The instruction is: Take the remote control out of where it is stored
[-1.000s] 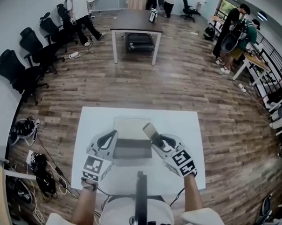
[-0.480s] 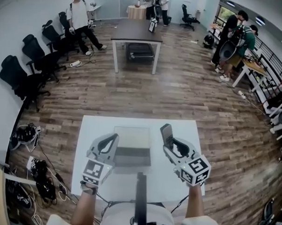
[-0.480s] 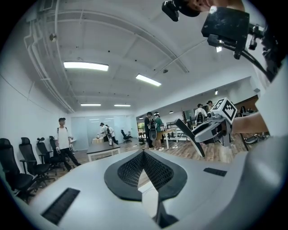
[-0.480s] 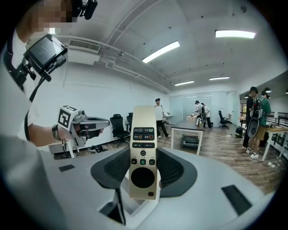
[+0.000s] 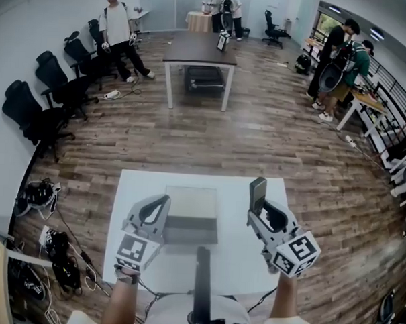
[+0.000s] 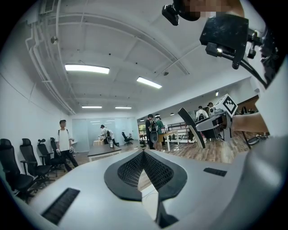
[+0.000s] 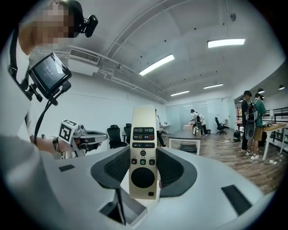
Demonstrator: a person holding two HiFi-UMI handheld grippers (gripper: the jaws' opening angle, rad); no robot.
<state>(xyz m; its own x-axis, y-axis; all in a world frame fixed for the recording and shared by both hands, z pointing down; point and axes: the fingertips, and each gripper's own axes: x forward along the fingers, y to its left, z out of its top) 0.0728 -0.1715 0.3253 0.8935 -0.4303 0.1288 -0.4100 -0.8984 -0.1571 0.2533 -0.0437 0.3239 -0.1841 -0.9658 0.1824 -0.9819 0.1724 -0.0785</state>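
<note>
A light storage box (image 5: 191, 228) with a grey inside lies open at the middle of the white table (image 5: 134, 188). My right gripper (image 5: 261, 206) is to the right of the box, shut on the remote control (image 5: 257, 192), which stands upright above the table. In the right gripper view the cream remote (image 7: 143, 134) with dark buttons is clamped between the black pads of the right gripper (image 7: 143, 151). My left gripper (image 5: 161, 203) stays at the box's left edge. In the left gripper view the left gripper (image 6: 143, 153) has its pads together with nothing between them, and the held remote (image 6: 191, 126) shows as a dark bar.
A dark table (image 5: 200, 49) stands further back on the wooden floor. Black office chairs (image 5: 37, 110) line the left wall. Cables and gear (image 5: 55, 249) lie on the floor left of the white table. People stand at the back left and back right.
My right gripper has carried the remote up and to the right, away from the box, and turned it upright. The left gripper has hardly moved.
</note>
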